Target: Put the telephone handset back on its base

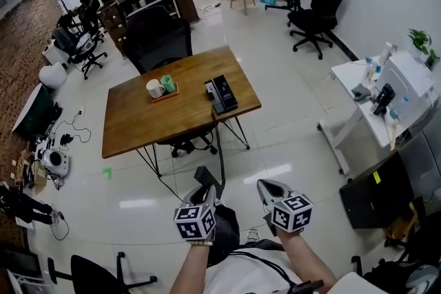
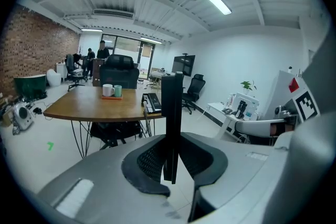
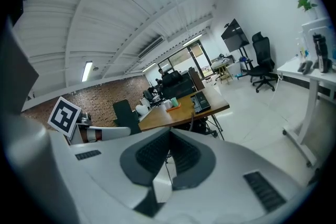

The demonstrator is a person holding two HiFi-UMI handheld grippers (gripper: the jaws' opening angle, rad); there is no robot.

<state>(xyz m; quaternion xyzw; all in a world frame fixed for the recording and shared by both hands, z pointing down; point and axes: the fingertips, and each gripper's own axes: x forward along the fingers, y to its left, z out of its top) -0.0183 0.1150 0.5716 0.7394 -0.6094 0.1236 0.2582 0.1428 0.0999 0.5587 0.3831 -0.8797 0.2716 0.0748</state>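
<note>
Fingers [image 2: 149, 157] of both grippers point toward the wooden table [image 1: 138, 124] well ahead of them, with the telephone base [image 1: 222, 94] lying near its right edge. The left gripper [image 1: 205, 189] is clamped on the black handset [image 2: 171, 107], seen edge-on. Beside it, the right gripper [image 1: 270, 188] has its fingers together, holding nothing.

My head camera looks steeply down from well back of the brown wooden desk [image 1: 138, 124], with the left tool [image 1: 204, 189] and right tool [image 1: 269, 187] low in frame. Each tool's camera sits behind its own jaws and faces across the white tiled floor [image 1: 289, 148] toward that distant desk. All three views share the desk, and each tool view catches the other tool at its edge.
</note>
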